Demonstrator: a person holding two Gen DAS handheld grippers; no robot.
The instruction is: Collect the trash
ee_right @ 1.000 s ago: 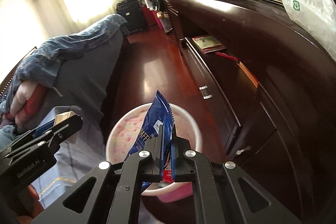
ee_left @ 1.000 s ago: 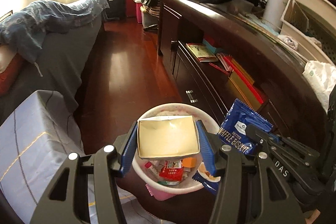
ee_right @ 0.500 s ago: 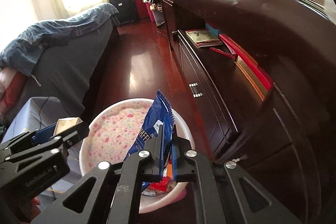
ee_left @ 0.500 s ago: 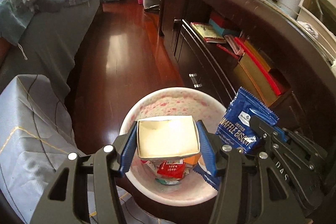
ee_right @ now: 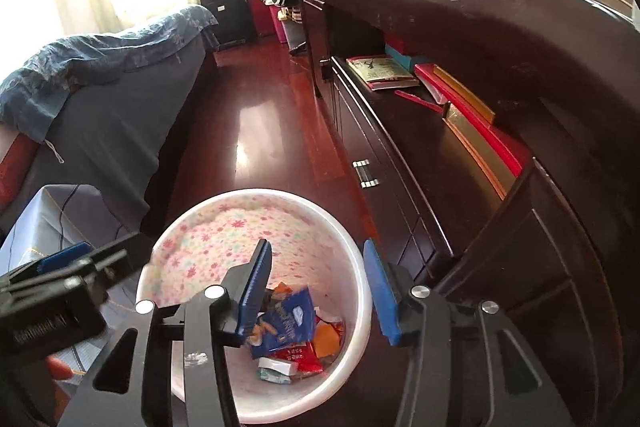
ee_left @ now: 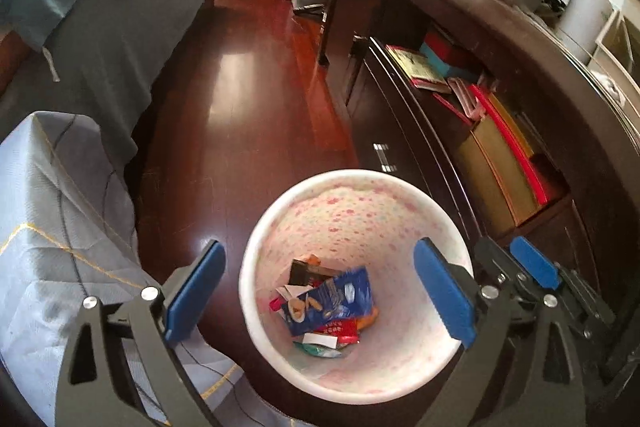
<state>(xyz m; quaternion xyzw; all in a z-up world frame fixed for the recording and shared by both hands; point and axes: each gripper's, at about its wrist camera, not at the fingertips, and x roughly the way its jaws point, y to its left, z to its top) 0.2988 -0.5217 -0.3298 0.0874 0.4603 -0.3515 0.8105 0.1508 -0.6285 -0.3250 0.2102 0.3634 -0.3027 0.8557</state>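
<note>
left gripper jaws released | right gripper released | blue foil biscuit wrapper just dropped into white floral plastic bin | 2 items binned

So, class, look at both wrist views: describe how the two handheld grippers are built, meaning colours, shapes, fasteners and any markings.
The left gripper and the right gripper look alike: black angular linkage arms with triangular cut-outs, round silver bolt heads at the joints, and flat, elongated blue pads lining the fingers. In the right wrist view, the left gripper's black body carries pale lettering, too blurred to read. No cables or sleeves show.
</note>
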